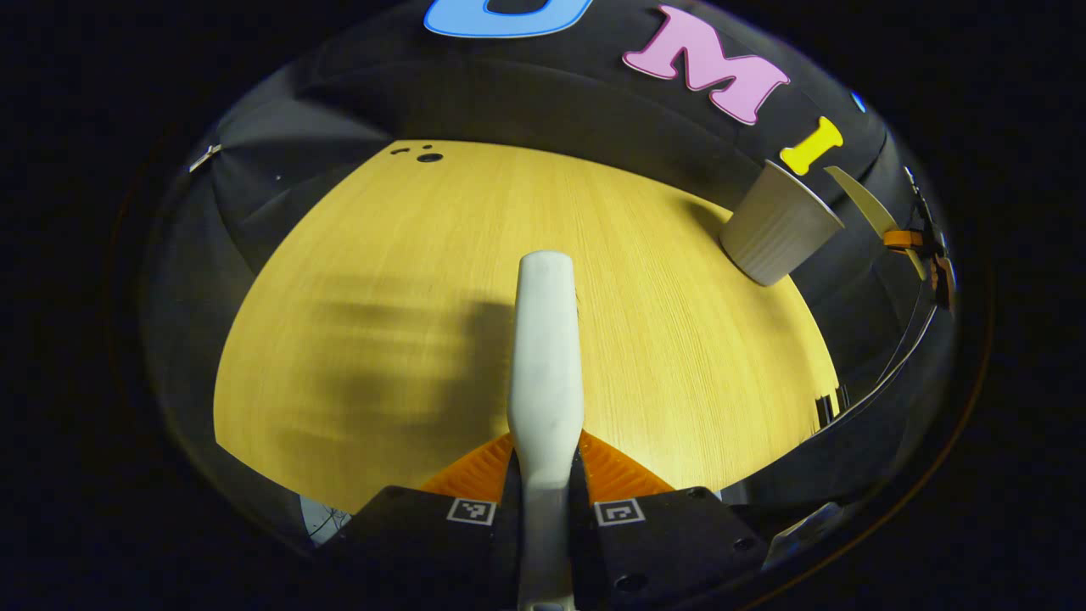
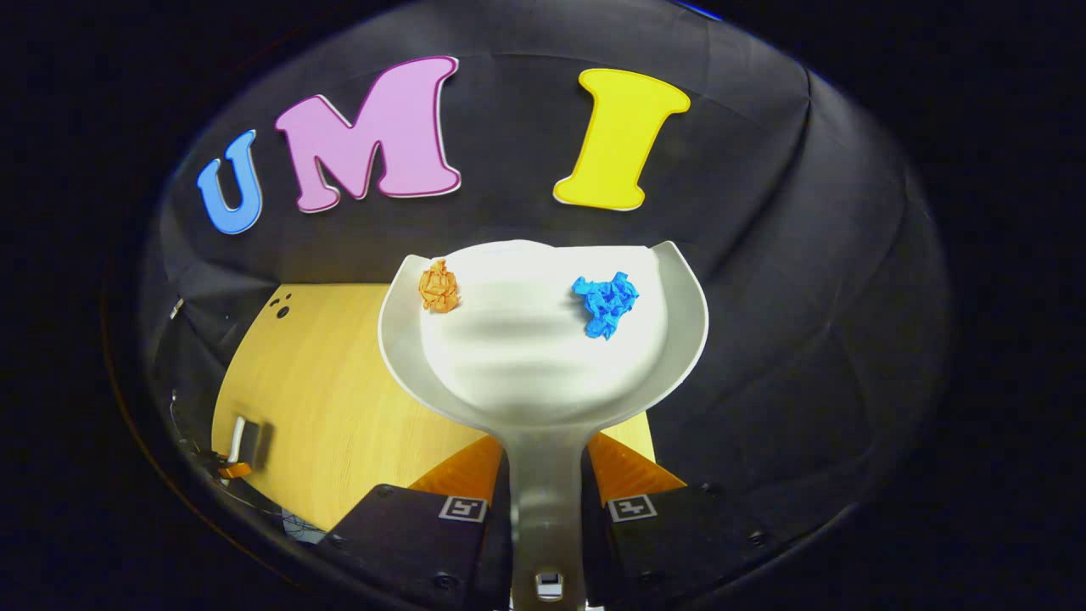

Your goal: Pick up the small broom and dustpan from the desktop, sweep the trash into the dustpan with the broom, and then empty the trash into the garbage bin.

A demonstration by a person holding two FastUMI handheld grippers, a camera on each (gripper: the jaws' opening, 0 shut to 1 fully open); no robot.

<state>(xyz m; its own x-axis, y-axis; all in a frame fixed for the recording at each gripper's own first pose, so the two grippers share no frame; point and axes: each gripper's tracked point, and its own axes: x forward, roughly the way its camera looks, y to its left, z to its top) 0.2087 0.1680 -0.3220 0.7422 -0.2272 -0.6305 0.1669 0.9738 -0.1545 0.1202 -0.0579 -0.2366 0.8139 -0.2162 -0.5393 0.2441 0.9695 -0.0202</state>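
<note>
Across the middle of the left gripper view spreads the wooden surface (image 1: 407, 339), the largest thing there, with a soft shadow on it toward nine o'clock and small dark holes near its far edge at eleven o'clock. The garbage bin (image 1: 779, 226), a pale ribbed tub, appears tilted at two o'clock, by the surface's far right edge. Beyond it, at the rim near three o'clock, the dustpan (image 1: 861, 202) shows edge-on as a thin pale blade.

From six o'clock the broom (image 1: 545, 356) handle runs straight up toward the centre, off the surface. The left hand-held gripper (image 1: 545, 475) is clamped narrow on it, a finger pressing each side.

In the right gripper view the dustpan (image 2: 543, 356) is the biggest item, its pale scoop held at the centre over the surface's right edge, with black cloth behind. Its handle comes down to six o'clock, where the right hand-held gripper (image 2: 547, 479) is closed tight on it, both fingers against its sides. Inside the scoop, near the far lip, a crumpled blue paper ball (image 2: 607, 304) lies at one o'clock and a smaller orange paper ball (image 2: 439, 287) at eleven o'clock, well apart.
</note>
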